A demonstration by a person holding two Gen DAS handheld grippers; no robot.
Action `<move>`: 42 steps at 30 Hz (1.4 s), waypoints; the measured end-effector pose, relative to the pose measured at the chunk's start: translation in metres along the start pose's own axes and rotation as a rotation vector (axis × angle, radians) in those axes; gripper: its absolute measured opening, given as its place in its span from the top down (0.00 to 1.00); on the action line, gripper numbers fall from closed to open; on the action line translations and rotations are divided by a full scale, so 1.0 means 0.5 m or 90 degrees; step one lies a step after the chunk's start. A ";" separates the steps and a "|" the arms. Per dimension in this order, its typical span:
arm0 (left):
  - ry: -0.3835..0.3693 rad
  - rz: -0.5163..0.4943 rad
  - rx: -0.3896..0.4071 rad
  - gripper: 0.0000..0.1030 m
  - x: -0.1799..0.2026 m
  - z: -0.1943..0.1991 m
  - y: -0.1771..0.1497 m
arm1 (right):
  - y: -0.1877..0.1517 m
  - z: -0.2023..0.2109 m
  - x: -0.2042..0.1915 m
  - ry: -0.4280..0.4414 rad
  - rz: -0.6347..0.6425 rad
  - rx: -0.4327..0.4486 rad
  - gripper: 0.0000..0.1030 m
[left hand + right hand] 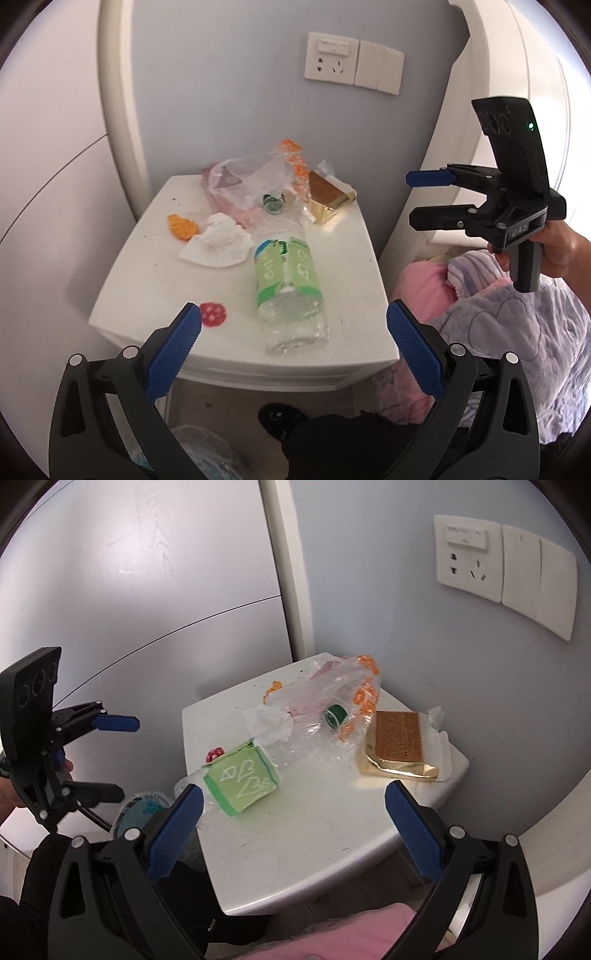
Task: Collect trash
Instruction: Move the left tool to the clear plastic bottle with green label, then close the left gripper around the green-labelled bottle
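A clear plastic bottle (pixel 290 288) with a green label lies on the white nightstand (pixel 147 280); it also shows in the right wrist view (pixel 242 781). Behind it lie a crumpled white tissue (pixel 218 240), an orange wrapper scrap (pixel 181 227), a clear plastic bag (pixel 258 177) with a green cap (pixel 334 716), a gold packet (pixel 328 197) and a red round piece (pixel 213 314). My left gripper (pixel 293 323) is open, just in front of the bottle. My right gripper (pixel 293 801) is open and empty above the nightstand's near edge; it also shows in the left wrist view (pixel 415 197).
A wall socket and switch (pixel 352 66) sit above the nightstand. A bed with pink and purple bedding (pixel 509 317) lies to the right. A lined bin (pixel 142 808) stands on the floor at the left of the nightstand. A dark shoe (pixel 280 417) is below.
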State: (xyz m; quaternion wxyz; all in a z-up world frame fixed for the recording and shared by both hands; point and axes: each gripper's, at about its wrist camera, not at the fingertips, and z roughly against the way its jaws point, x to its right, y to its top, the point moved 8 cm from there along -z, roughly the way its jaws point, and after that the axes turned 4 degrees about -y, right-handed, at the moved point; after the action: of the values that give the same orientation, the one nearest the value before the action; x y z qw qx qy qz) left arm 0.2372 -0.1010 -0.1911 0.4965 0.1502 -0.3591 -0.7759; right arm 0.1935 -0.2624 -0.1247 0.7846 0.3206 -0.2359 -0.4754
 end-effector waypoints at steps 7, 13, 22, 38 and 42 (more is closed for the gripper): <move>-0.001 0.001 -0.033 0.06 -0.001 -0.072 0.020 | 0.020 -0.016 0.031 0.009 0.000 -0.001 0.07; -0.002 0.005 -0.066 0.06 0.003 -0.132 0.023 | 0.025 -0.032 0.044 0.015 0.008 0.000 0.07; 0.004 0.000 -0.117 0.06 -0.009 -0.204 0.019 | 0.018 -0.060 0.053 0.029 0.017 -0.014 0.07; -0.014 0.015 -0.140 0.07 -0.029 -0.257 0.021 | 0.016 -0.095 0.070 0.041 0.006 -0.023 0.07; -0.021 0.016 -0.155 0.23 -0.032 -0.267 0.012 | 0.019 -0.105 0.069 0.043 0.007 -0.025 0.07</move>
State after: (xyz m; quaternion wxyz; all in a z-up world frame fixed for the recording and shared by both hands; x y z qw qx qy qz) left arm 0.3274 -0.1428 -0.2819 0.5149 0.0717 -0.2718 -0.8098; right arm 0.2497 -0.2752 -0.1512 0.8008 0.3198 -0.2016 -0.4645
